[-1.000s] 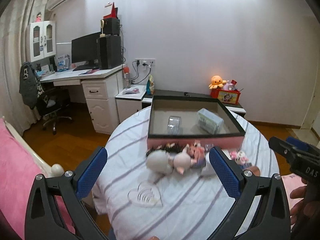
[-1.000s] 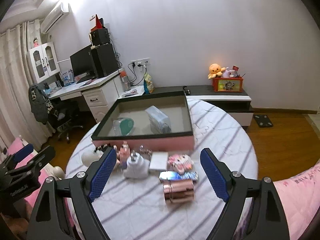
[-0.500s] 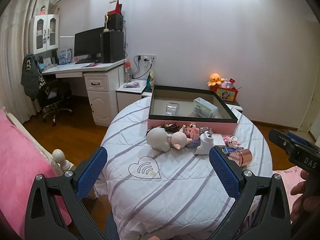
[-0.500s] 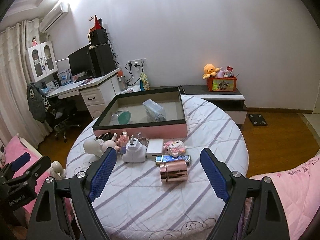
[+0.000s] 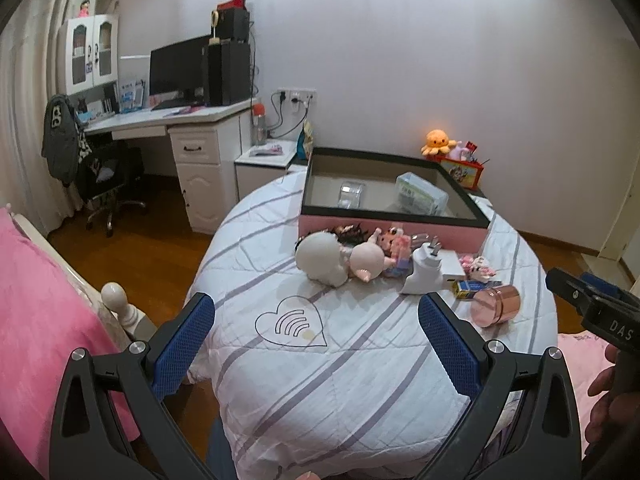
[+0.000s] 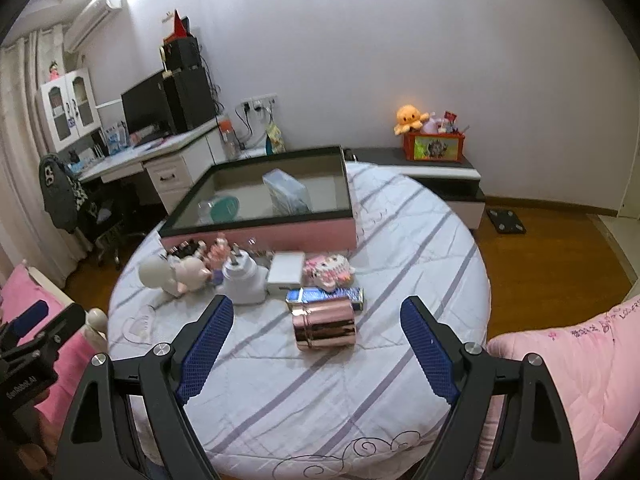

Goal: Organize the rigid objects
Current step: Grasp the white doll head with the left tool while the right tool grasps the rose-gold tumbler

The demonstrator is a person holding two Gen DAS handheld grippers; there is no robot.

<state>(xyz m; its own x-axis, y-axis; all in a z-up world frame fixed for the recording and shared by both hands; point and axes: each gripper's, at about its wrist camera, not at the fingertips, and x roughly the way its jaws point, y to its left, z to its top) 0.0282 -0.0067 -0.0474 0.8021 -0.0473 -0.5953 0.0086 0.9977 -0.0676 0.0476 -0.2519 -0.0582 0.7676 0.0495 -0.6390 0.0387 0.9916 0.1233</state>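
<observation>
While we hold both tools back from the round table (image 6: 420, 248), nothing is gripped.
Left gripper (image 5: 316, 336): fingers spread wide and empty, hovering over the near cloth; the doll (image 5: 340, 258) lies ahead, between the fingers' lines.
Right gripper (image 6: 316, 340): fingers wide apart and empty; the rose-gold tin (image 6: 324, 326) lies on its side just ahead, between them, probably our easiest first pick.
Loose items: plug adapter (image 6: 244, 278), white box (image 6: 285, 267) and toys sit in a row beyond the tin.
Pink tray (image 6: 260, 236): beyond that row, already holding two things, so we judge it the destination.
</observation>
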